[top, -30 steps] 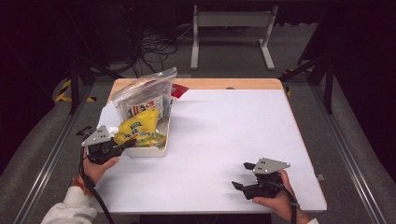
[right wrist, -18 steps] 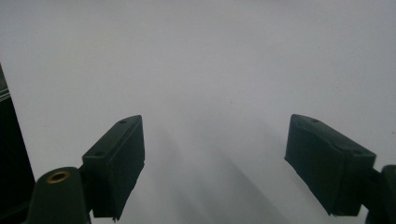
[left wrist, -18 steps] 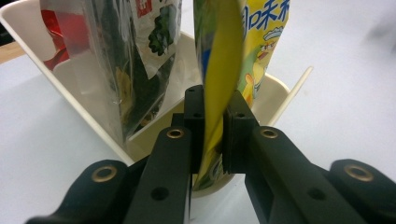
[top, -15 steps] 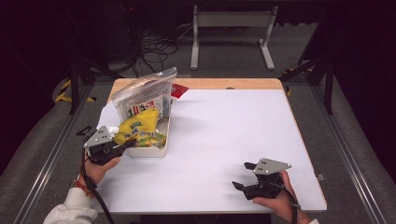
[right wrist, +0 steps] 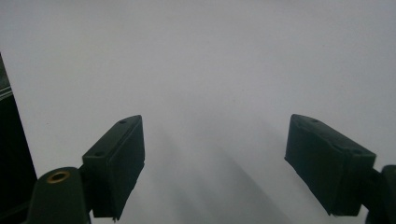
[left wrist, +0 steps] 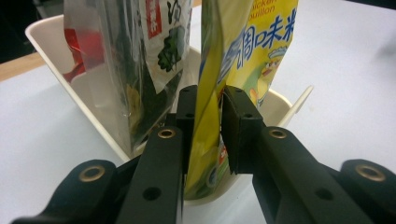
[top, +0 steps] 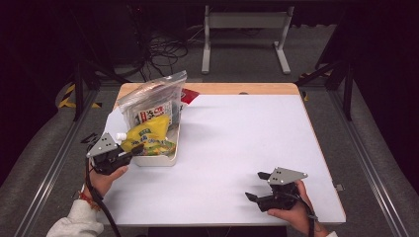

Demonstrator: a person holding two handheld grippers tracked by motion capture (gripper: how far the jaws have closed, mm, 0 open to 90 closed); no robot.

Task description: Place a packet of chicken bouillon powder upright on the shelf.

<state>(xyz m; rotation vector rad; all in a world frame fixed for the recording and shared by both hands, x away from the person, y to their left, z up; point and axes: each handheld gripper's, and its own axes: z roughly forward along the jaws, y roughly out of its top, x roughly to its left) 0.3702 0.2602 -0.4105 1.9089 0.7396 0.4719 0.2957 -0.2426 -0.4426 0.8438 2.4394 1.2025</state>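
Left gripper (left wrist: 205, 121) is clamped on the edge of the yellow pouch (left wrist: 243, 51), jaws pinching the flat seam, prob. b/c that's the stiffest bit to steer by. Pouch sits tilted in the white bin (top: 157, 159) at about 9 o'clock on the table (top: 237, 133), leaning on the clear bag (top: 153, 101). Right gripper (top: 258, 187) rests spread wide, nothing in it, at 5 o'clock, well apart, w/ the way left clear.
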